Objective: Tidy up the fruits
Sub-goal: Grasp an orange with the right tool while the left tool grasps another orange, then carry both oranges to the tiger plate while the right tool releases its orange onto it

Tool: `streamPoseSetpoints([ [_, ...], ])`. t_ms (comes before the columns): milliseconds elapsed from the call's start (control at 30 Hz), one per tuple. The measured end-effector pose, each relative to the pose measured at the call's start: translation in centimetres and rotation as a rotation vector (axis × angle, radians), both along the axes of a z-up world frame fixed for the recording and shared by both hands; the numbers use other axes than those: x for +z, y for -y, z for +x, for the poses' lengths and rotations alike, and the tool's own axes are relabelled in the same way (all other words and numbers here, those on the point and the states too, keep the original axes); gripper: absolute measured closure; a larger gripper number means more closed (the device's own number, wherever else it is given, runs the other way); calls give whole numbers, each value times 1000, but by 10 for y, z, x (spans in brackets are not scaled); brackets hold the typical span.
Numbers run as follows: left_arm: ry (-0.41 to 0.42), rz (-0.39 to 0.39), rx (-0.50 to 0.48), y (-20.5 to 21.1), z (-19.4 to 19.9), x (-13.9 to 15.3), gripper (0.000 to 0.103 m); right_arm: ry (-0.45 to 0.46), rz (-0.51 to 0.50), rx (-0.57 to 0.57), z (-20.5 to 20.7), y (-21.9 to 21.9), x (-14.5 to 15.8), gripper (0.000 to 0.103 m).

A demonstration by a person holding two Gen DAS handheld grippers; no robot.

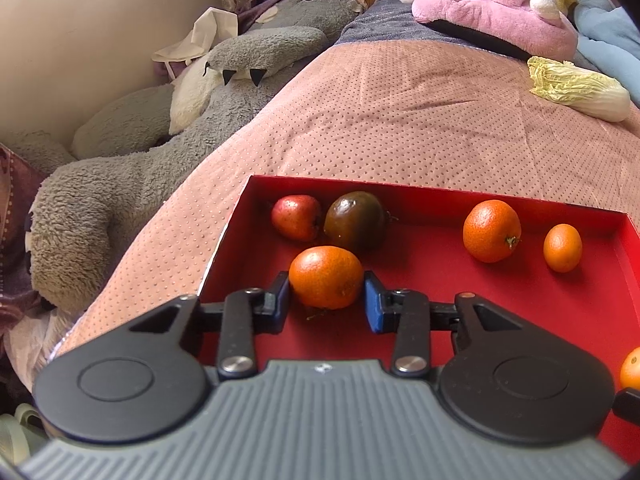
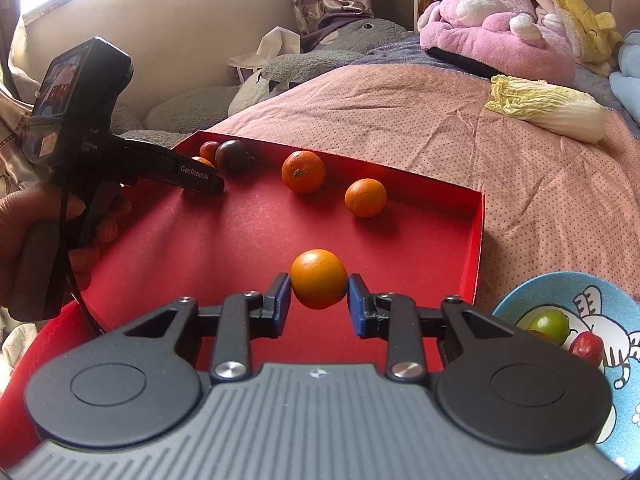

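Observation:
A red tray (image 1: pixel 440 194) (image 2: pixel 478 240) lies on the pink bedspread. In the left wrist view my left gripper (image 1: pixel 326 296) is shut on an orange (image 1: pixel 326 276) low in the tray's far left part. Behind it sit a red fruit (image 1: pixel 297 217) and a dark tomato (image 1: pixel 354 220); a mandarin (image 1: pixel 491 230) and a small orange fruit (image 1: pixel 562 247) lie to the right. In the right wrist view my right gripper (image 2: pixel 319 296) is shut on another orange (image 2: pixel 318 278) just above the tray's near part. The left gripper body (image 2: pixel 76 128) shows at the left.
A blue cartoon plate (image 2: pixel 624 312) with a green fruit (image 2: pixel 550 324) and a red fruit (image 2: pixel 586 348) sits right of the tray. A napa cabbage (image 2: pixel 548 108) (image 1: pixel 580 90) lies on the bed. Grey (image 1: pixel 132 168) and pink (image 2: pixel 496 28) plush toys lie beyond.

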State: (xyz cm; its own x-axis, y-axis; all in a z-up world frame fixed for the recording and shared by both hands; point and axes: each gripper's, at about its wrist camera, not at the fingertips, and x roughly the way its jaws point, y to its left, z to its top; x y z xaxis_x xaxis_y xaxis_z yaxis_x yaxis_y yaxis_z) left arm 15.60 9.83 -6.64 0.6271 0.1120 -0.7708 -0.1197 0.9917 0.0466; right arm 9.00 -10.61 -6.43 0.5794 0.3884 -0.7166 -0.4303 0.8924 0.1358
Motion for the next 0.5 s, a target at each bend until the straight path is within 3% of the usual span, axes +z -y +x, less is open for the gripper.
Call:
streamPoseSetpoints([
  [500,11,-41,-12,18,-37,10,63,22,10,-3,-18,7,10,67],
])
